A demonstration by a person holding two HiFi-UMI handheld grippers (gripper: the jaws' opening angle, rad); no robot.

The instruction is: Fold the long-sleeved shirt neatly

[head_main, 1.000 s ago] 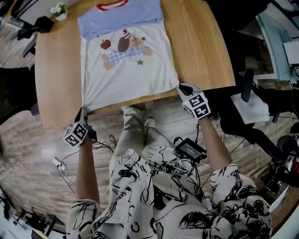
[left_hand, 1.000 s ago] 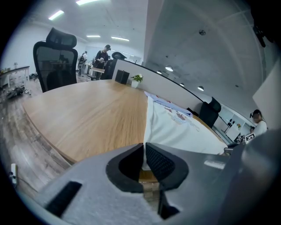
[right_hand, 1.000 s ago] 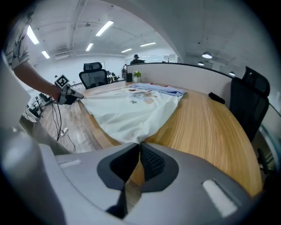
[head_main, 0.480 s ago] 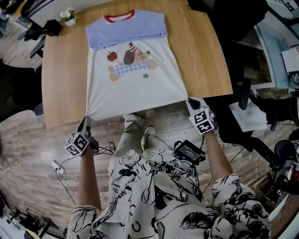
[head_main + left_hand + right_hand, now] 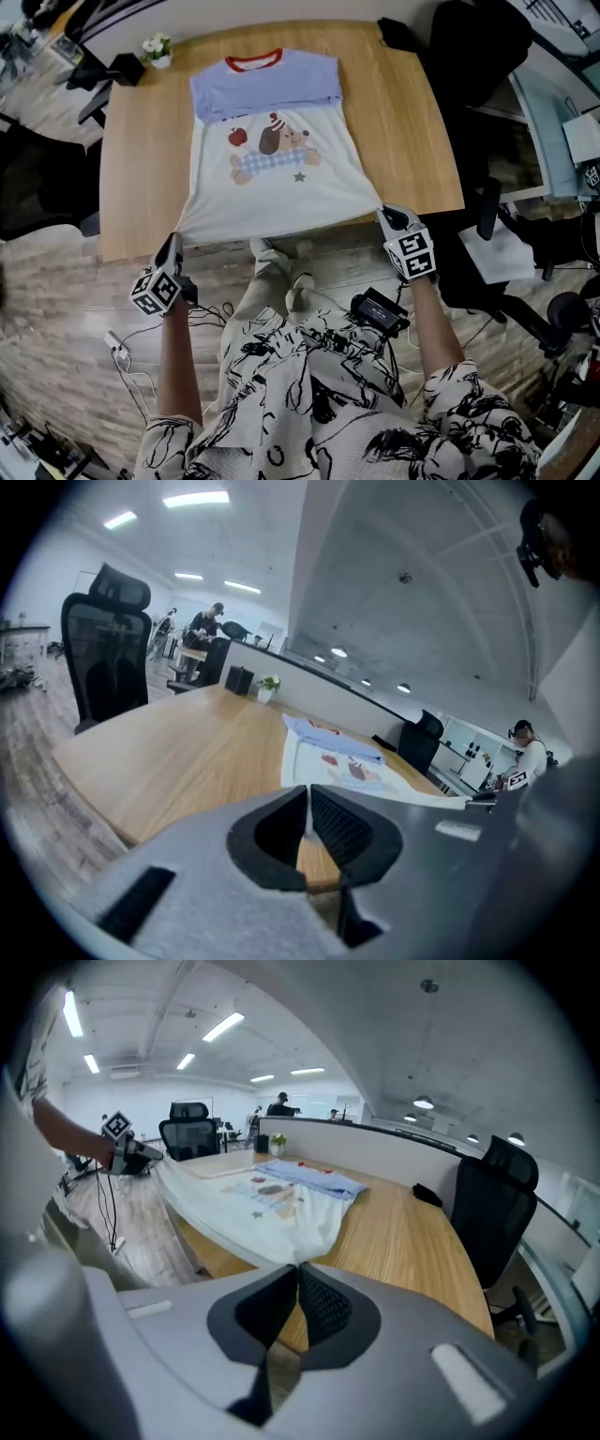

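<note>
The shirt lies flat on the wooden table, white with a dog print, its light blue top and sleeves folded across below a red collar. Its near hem is stretched taut between my two grippers, past the table's near edge. My left gripper is shut on the hem's left corner, my right gripper shut on the right corner. In the left gripper view the jaws pinch a thin edge of white cloth, with the shirt beyond. The right gripper likewise pinches the shirt.
A small potted plant and a black object sit at the table's far left corner, another dark item at the far right. Office chairs stand round the table. A black device rests on my lap.
Both grippers have risen with the hem corners still pinched, and the hem now hangs taut and lifted off the table's near edge. The head view has shifted to show the whole table.
</note>
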